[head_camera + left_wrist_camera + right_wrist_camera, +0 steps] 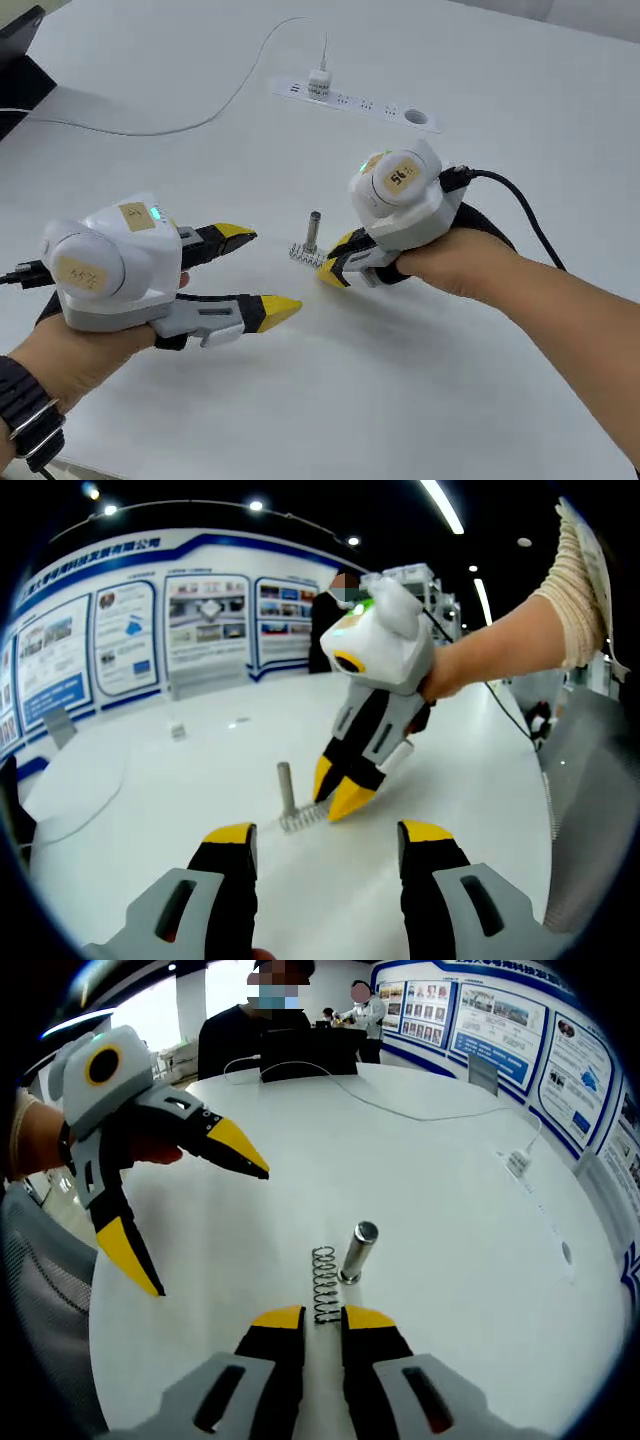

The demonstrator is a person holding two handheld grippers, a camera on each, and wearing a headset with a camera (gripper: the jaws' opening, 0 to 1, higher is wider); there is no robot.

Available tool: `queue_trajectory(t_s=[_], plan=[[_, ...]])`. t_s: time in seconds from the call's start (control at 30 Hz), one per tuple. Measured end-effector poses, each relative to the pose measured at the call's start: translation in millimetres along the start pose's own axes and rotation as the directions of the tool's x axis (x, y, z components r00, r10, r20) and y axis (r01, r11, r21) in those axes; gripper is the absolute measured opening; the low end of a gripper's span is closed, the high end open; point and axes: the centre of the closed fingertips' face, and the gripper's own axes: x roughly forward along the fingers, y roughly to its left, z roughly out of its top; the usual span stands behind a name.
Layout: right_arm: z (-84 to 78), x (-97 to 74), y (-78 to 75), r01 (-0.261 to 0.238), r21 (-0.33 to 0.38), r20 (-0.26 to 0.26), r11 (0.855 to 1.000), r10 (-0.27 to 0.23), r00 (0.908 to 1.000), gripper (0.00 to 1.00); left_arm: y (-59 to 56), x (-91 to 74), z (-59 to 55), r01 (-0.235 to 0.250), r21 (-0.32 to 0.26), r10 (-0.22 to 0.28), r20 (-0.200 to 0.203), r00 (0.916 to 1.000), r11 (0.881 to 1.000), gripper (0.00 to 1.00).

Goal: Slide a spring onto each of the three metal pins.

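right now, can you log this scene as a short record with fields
pin: one metal pin, upright on the white table
spring: lying flat beside the pin's base, not on it
right gripper: jaws nearly together at the spring's near end; grip unclear
left gripper: open, empty, left of the pin
background: power strip at the table's far side

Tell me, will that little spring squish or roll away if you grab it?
Probably squishy: the spring is thin open wire coils, so it likely bends easily. It lies on its side on the smooth table, so it may roll. It looks light beside the metal pin.
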Motion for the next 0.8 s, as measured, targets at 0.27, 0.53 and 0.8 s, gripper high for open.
queue_trajectory(t_s=[0.27,0.53,0.8], plan=[[0.4,2.5,0.4,-0.014,0.019,0.000,1.000,0.014,0.9999,0.14,2.1,-1.4,-1.1,-0.006,-0.004,0.006,0.000,1.0000,1.000,0.57],[-0.2,3.0,3.4,-0.027,0.032,-0.006,0.999,0.027,0.9996,0.12,3.4,-2.0,-1.9,-0.010,-0.004,0.010,-0.003,0.9999,1.000,0.57],[2.6,-4.7,15.2,-0.047,0.023,-0.001,0.999,0.048,0.9989,0.11,0.2,-1.1,-2.7,-0.003,0.000,0.003,-0.010,0.9999,1.000,0.57]])
